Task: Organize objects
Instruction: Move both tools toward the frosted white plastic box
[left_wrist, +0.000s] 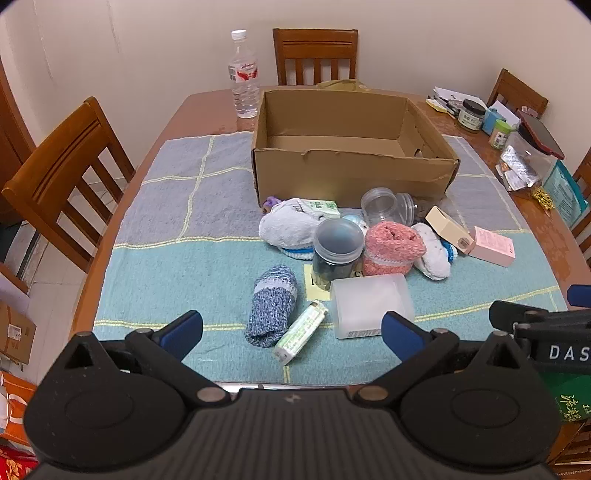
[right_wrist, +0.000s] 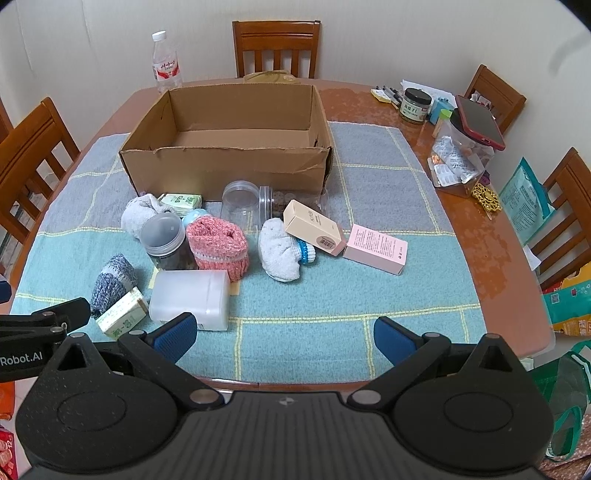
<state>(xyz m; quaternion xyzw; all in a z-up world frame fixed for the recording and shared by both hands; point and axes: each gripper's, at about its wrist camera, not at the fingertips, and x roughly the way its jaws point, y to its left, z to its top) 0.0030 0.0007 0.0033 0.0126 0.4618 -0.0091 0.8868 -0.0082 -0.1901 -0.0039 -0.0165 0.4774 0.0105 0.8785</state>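
Note:
An empty cardboard box (left_wrist: 351, 162) (right_wrist: 229, 166) stands on the checked cloth. In front of it lies a pile: a blue sock roll (left_wrist: 271, 310) (right_wrist: 110, 280), a green-white carton (left_wrist: 301, 330) (right_wrist: 123, 314), a frosted plastic box (left_wrist: 371, 304) (right_wrist: 190, 299), a dark lidded jar (left_wrist: 338, 247) (right_wrist: 166, 242), a pink sock roll (left_wrist: 393, 247) (right_wrist: 218, 245), a beige box (right_wrist: 314, 227) and a pink box (left_wrist: 493, 245) (right_wrist: 376, 247). My left gripper (left_wrist: 291, 330) hangs open above the near items. My right gripper (right_wrist: 284, 336) is open over bare cloth.
A water bottle (left_wrist: 243, 75) (right_wrist: 166, 62) stands behind the box. Jars, a phone on a clear tub (right_wrist: 461, 158) and papers crowd the table's right edge. Wooden chairs (left_wrist: 62, 177) ring the table (right_wrist: 369, 107). Bags sit on the floor at right.

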